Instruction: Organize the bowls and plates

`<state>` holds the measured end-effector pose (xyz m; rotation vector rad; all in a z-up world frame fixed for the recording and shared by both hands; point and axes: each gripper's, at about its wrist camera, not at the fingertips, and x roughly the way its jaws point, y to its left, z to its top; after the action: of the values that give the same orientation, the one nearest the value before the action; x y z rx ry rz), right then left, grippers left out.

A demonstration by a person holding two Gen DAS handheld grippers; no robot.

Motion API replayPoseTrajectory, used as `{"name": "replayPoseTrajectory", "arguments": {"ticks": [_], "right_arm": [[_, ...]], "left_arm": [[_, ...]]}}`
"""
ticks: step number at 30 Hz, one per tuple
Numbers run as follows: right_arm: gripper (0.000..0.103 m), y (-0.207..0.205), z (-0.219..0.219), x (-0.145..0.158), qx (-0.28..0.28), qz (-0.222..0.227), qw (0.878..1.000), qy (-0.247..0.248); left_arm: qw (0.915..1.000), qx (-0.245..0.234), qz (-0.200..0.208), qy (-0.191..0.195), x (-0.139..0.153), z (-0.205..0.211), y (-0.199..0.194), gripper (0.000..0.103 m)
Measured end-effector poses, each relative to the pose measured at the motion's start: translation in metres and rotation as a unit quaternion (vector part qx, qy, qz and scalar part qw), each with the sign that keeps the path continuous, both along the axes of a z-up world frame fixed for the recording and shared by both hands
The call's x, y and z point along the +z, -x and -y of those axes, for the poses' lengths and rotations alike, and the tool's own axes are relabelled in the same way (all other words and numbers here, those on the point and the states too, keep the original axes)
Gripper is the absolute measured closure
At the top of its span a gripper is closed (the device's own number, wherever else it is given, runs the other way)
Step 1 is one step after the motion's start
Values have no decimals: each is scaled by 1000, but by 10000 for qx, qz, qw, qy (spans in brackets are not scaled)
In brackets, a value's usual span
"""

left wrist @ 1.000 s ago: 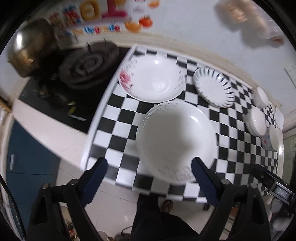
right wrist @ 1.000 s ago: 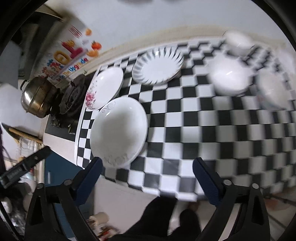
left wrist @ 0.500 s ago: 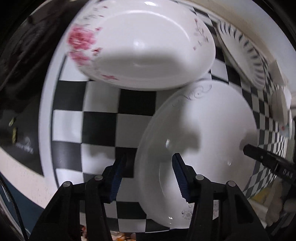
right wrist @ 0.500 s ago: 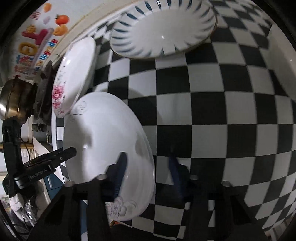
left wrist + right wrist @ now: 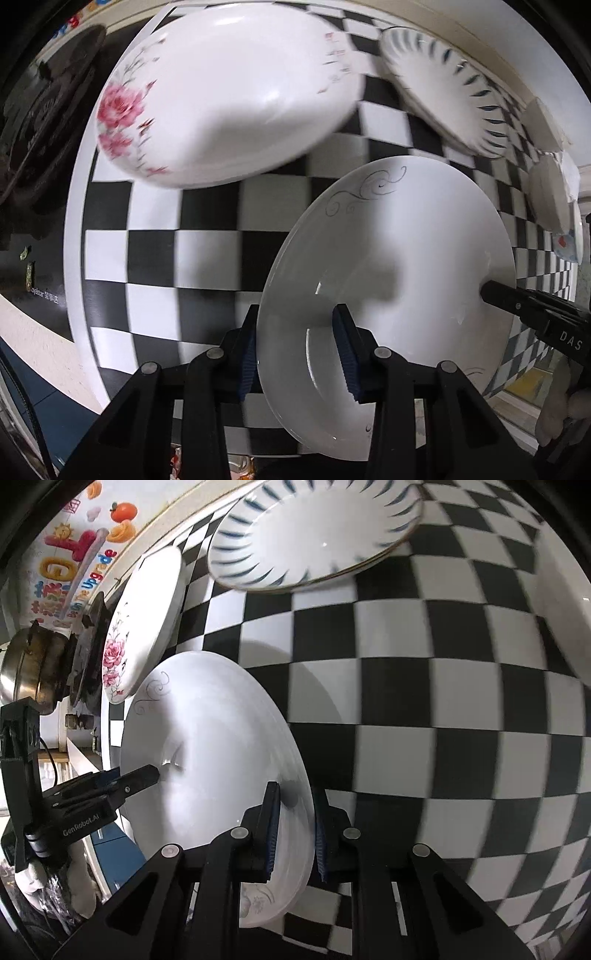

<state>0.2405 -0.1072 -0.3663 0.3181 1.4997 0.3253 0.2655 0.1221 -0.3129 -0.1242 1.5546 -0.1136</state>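
Observation:
A large white plate (image 5: 406, 240) (image 5: 207, 738) with a grey scroll on its rim lies on the black-and-white checkered counter (image 5: 207, 258) near the front edge. My left gripper (image 5: 295, 350) points straight down over the plate's left rim. Its jaws are closing with the rim between them: the outer pad is at the edge, the inner one just above the inside slope. My right gripper (image 5: 295, 834) straddles the opposite rim, still closing, with both pads against it. Each gripper also shows in the other's view: the right gripper (image 5: 517, 306), the left gripper (image 5: 140, 775).
A rose-patterned plate (image 5: 229, 103) (image 5: 147, 605) lies behind the white one, and a blue-striped plate (image 5: 443, 92) (image 5: 314, 531) further back. Small bowls (image 5: 546, 195) sit to the right. A stove (image 5: 44, 110) and a metal pot (image 5: 33, 672) are on the left.
Both grippers have come down from above the counter to the white plate. Their wide jaws have narrowed around its opposite rims.

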Motion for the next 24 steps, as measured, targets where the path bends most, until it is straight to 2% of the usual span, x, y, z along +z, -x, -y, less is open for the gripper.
{"name": "replayPoseTrajectory", "arguments": {"ticks": [5, 14, 18, 22, 24], "right_arm": [[84, 9, 40, 17, -139, 129, 9998, -9], [84, 27, 116, 37, -501, 286, 9983, -12], [84, 34, 146, 37, -613, 298, 9977, 15], [84, 34, 156, 30, -653, 269, 9975, 43], [84, 33, 160, 26, -646, 265, 9975, 60]], "left_arm": [[9997, -172, 152, 76, 29, 30, 14, 67], [9982, -522, 260, 161, 62, 76, 48, 67], [9979, -593, 210, 141, 66, 80, 50, 67], [9983, -567, 128, 98, 62, 103, 54, 67], [9985, -536, 95, 90, 57, 100, 60, 67]]}}
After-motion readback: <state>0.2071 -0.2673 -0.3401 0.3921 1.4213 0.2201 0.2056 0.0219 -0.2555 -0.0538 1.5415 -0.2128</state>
